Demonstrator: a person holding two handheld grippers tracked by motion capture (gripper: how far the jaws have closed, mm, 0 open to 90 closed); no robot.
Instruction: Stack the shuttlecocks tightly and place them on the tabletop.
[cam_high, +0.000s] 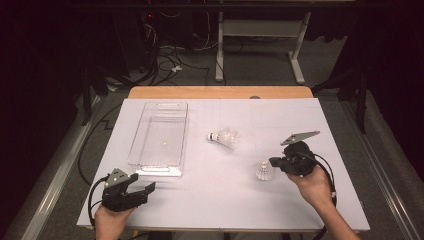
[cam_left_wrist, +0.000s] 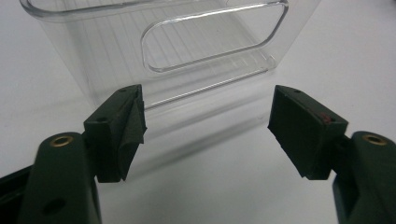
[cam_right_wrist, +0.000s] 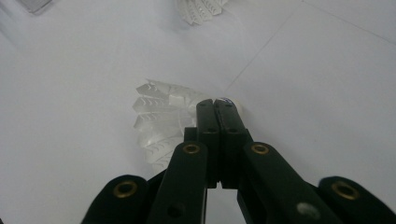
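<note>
Our right tongs (cam_right_wrist: 214, 103) are pressed together, pinching the nearer shuttlecock (cam_right_wrist: 161, 123) close to the desk's right edge, ready to lift. Left tongs (cam_left_wrist: 205, 128) wait spread and empty before the clear bin (cam_left_wrist: 187, 42) near the left edge. Another shuttlecock (cam_high: 225, 138) lies mid-desk. No writing legible.

Right gripper (cam_right_wrist: 214, 103) jaws closed together, shuttlecock (cam_right_wrist: 161, 123) just beyond tips; second shuttlecock (cam_right_wrist: 201, 9) farther off.
</note>
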